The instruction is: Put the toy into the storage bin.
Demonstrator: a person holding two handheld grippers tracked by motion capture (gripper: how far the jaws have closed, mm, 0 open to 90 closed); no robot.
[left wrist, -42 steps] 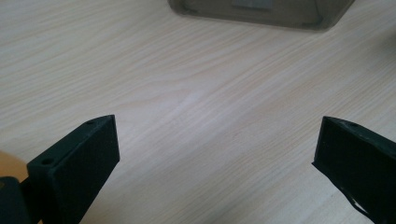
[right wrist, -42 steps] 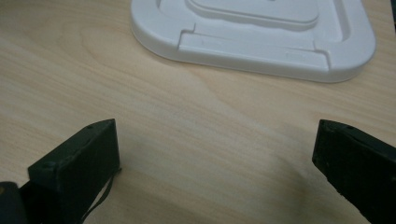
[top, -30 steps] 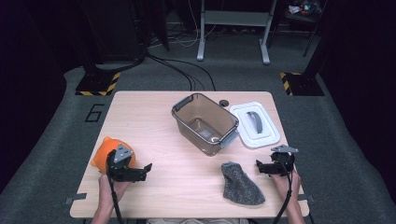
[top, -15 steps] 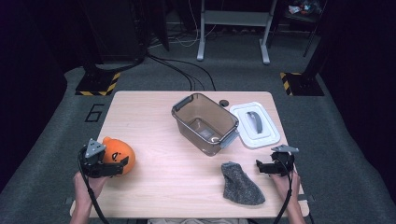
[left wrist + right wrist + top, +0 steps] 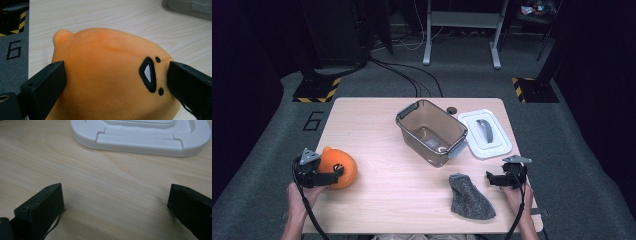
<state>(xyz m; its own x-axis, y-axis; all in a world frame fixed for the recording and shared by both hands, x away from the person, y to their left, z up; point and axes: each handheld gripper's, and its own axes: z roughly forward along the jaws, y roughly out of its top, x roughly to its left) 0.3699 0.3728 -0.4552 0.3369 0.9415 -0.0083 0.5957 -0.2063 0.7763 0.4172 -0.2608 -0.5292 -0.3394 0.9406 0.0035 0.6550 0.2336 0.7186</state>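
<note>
While my left gripper [image 5: 333,175] stands at the table's [image 5: 377,125] near left edge, its jaws are wide apart with the orange plush [image 5: 110,75] between them, both pads against its sides; whether they squeeze it I cannot tell. The plush rests on the table, its stitched face toward the right-hand jaw. My right gripper [image 5: 488,179] sits low near the right edge, jaws spread wide and empty, just beside the grey cloth [image 5: 469,197] and near the white lid [image 5: 140,135]. The clear bin [image 5: 432,131] stands mid-table.
</note>
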